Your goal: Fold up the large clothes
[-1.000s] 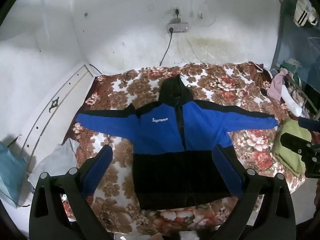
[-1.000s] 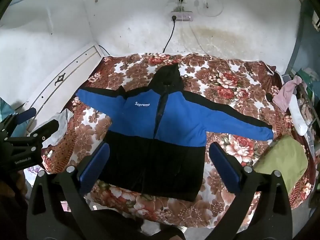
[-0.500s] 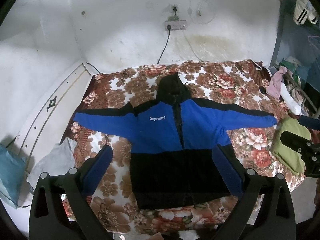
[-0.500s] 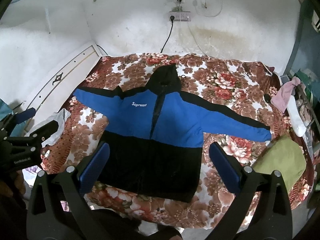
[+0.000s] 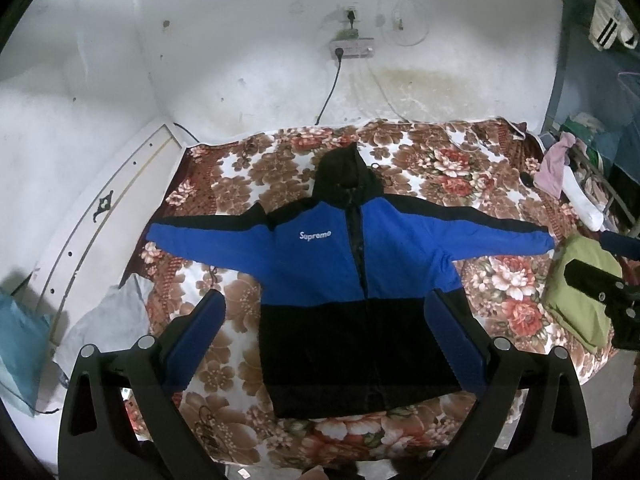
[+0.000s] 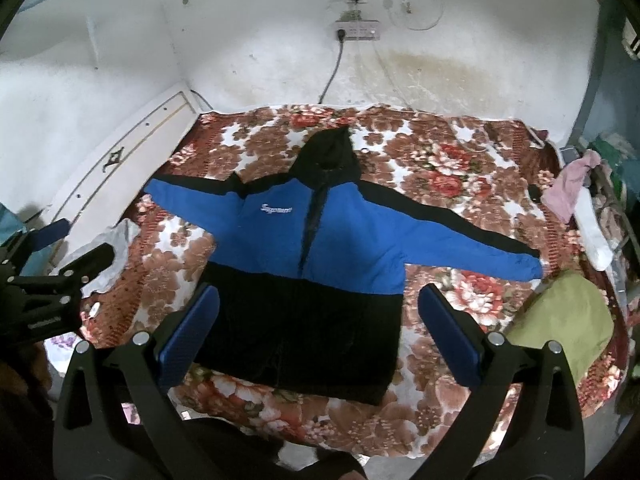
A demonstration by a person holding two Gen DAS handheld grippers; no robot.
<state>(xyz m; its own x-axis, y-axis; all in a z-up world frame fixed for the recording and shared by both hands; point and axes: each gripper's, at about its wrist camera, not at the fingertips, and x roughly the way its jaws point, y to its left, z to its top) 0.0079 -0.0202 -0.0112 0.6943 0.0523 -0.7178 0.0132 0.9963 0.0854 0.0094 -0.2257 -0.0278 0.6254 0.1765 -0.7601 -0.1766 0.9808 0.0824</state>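
A blue and black hooded jacket (image 5: 352, 280) lies flat, front up, on a bed covered by a floral blanket (image 5: 460, 160), both sleeves spread wide and hood toward the wall. The left tongs (image 5: 326, 340) and the right tongs (image 6: 318, 332) hang above its black hem, jaws spread wide, holding nothing. A green cushion (image 6: 564, 320) sits near the right sleeve's cuff.

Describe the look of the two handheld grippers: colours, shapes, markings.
The left gripper and the right gripper match: matte black angular frames with cut-out slots and silver bolt heads. Each finger carries a flat, rectangular, finely textured blue pad. Small white lettering on the left gripper's body is unreadable. No cables or sleeves show.
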